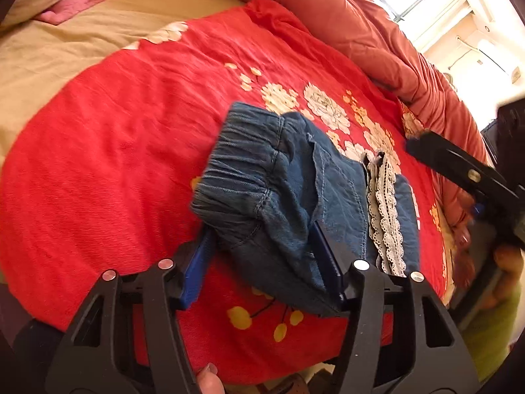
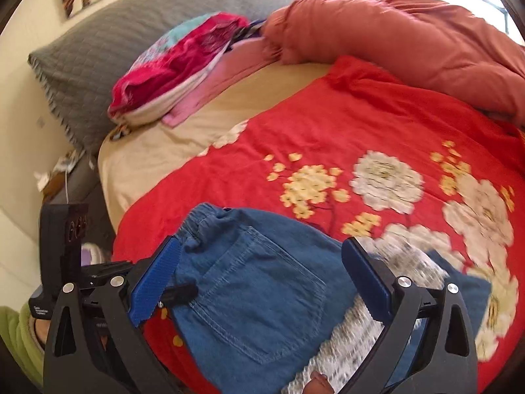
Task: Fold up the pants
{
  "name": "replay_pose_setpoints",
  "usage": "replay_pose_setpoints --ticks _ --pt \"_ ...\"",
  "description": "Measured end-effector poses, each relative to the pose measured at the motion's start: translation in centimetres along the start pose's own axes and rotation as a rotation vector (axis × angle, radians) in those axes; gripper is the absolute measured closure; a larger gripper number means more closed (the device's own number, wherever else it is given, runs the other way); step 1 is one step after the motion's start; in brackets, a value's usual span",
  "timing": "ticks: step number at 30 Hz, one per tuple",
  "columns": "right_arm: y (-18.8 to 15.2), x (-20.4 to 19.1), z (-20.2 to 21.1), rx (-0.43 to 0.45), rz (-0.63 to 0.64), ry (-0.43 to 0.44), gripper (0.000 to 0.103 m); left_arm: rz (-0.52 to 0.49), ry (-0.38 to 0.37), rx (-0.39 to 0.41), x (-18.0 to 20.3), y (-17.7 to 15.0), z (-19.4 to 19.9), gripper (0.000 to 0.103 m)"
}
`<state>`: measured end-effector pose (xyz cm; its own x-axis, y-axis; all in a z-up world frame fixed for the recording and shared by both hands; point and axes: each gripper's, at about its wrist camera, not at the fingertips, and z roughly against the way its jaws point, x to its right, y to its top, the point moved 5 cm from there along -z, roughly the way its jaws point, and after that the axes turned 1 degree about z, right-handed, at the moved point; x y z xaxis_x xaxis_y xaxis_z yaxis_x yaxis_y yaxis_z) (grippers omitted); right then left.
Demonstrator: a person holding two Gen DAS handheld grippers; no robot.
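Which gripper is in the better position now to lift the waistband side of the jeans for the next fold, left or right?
Probably left. The left gripper has the bunched waistband of the jeans between its jaws. The right gripper hovers open above the back pocket, gripping nothing.

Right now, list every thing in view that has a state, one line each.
Denim pants: folded into a bundle on the bed, waistband bunched, lace trim showing.
Left gripper: jaws part closed around the bundle's near end; a firm pinch cannot be told.
Right gripper: open above the pants, holding nothing.
Red floral cover: spread flat, wrinkled.
Rust quilt: heaped along the bed's far edge.
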<state>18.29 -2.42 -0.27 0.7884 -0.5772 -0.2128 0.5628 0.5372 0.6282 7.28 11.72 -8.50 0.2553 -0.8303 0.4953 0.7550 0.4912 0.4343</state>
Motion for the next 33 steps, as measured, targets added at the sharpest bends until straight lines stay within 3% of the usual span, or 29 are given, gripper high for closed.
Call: replay_pose_setpoints --ticks 5,14,15,17,23,27,33 --pt "0.8 -1.3 -5.2 -0.134 0.086 0.054 0.005 0.002 0.001 -0.009 0.0 -0.1 -0.5 0.053" --pt "0.7 -2.4 -11.0 -0.255 0.106 0.220 0.006 0.017 -0.003 -0.017 0.0 0.1 -1.1 0.053" --pt "0.6 -2.5 -11.4 -0.266 0.112 0.232 0.010 0.021 -0.007 -0.019 0.0 0.1 -1.2 0.051" --pt "0.4 -3.0 -12.5 -0.275 0.127 0.279 0.043 0.036 -0.018 -0.025 -0.1 0.2 -1.3 0.047" --pt "0.5 -3.4 -10.2 -0.176 0.143 0.317 0.064 0.039 -0.039 -0.007 0.3 0.2 -1.0 0.038" --pt "1.2 -2.6 -6.3 -0.072 0.109 0.372 0.068 0.055 -0.095 0.039 0.6 0.4 0.0 0.030" --pt "1.6 -1.0 -2.3 0.013 0.067 0.413 0.068 0.034 -0.173 0.081 2.3 0.3 0.7 0.029"
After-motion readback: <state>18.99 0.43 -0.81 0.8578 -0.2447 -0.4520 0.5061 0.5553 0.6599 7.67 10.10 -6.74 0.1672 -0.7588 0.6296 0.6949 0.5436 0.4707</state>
